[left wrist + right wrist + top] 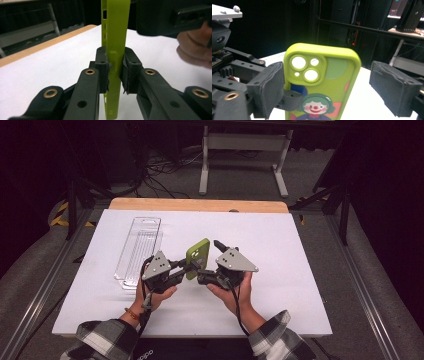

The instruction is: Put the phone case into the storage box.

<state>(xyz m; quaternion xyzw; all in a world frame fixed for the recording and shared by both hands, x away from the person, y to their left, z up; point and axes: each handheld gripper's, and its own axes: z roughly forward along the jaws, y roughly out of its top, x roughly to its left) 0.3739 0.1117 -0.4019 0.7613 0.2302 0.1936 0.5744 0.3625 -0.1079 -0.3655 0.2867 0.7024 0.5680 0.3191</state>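
A lime green phone case [198,257] is held up above the middle of the table, a bit toward 6 o'clock. It looks soft and smooth, with round corners, round camera holes and a clown picture with green hair on its back. The left gripper [116,72] is clenched on the thin edge of the case, one black pad pressing each side. The right gripper [337,87] is spread wide, with the case standing between its rough grey pads and touching neither. Both grippers are black with grey three-cornered plates on top, and a hand [160,295] holds each one. The sleeves [100,340] have a black and white check. At 10 o'clock from the case lies a long clear plastic tray [137,251] with thin ridges. The table [280,240] has a flat white top with a light wood strip along its far edge. Beyond it are grey carpet, black cables [160,175] and a white metal stand [245,155] in a dark room.
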